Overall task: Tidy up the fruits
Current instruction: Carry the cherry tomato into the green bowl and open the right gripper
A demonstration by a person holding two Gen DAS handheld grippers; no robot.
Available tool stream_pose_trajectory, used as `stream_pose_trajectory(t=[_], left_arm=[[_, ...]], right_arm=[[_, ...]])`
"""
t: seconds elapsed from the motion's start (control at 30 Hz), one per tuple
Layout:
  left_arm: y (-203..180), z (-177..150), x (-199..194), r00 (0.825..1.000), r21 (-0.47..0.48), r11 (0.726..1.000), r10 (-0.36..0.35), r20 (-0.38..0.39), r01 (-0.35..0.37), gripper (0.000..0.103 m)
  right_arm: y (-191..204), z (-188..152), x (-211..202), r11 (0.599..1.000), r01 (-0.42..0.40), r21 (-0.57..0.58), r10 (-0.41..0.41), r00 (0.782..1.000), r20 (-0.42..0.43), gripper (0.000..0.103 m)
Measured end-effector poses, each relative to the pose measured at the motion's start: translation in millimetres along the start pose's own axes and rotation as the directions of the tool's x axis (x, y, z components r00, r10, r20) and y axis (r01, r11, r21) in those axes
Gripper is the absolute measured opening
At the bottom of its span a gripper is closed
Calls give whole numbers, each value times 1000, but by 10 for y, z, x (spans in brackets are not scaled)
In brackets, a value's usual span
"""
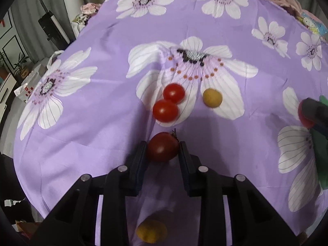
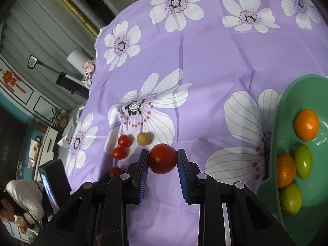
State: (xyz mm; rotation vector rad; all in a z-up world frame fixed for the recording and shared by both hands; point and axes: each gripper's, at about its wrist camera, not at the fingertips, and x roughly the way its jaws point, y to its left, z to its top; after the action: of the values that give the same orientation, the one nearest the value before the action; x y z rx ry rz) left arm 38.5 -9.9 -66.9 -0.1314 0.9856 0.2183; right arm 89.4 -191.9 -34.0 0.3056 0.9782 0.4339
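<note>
Here the left gripper (image 1: 163, 146) is pinching a dark red tomato (image 1: 163, 147) between its pads, angled steeply down at the purple flowered cloth (image 1: 102, 112) over the surface. Just beyond it are lying two small red tomatoes (image 1: 169, 102) touching each other, with a yellow fruit (image 1: 212, 98) near them. The right gripper (image 2: 163, 158) is clamping a red tomato (image 2: 163, 158), tilted downward. To its right a green bowl (image 2: 287, 106) is holding two oranges (image 2: 306, 124) and two green fruits (image 2: 303, 161).
</note>
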Motion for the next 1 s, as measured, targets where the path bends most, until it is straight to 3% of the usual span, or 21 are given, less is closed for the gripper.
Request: stream_pose_trajectory(t=[0.17,0.37,0.5,0.67,1.0], left_arm=[[-131,45,-368,989,4,995,-99,111,99,30],[-495,127,-846,954,62,982,-186,233,176,30],[-744,168,-1076,927,116,967,-253,276,229,30],[-1168,209,-1225,901,166,937,-342,268,306,30],[-1993,115,-1383,846,347,843,-495,200,411,30]], right_arm=[[-15,29,-159,999,33,-2,-33,999,41,29],[-142,85,-532,998,53,23,-56,989,139,29],[-317,116,-813,994,84,72,-97,974,203,29],[-614,117,-1115,967,193,168,-232,938,258,29],[-1161,57,-1497,914,244,323,-338,899,279,29]])
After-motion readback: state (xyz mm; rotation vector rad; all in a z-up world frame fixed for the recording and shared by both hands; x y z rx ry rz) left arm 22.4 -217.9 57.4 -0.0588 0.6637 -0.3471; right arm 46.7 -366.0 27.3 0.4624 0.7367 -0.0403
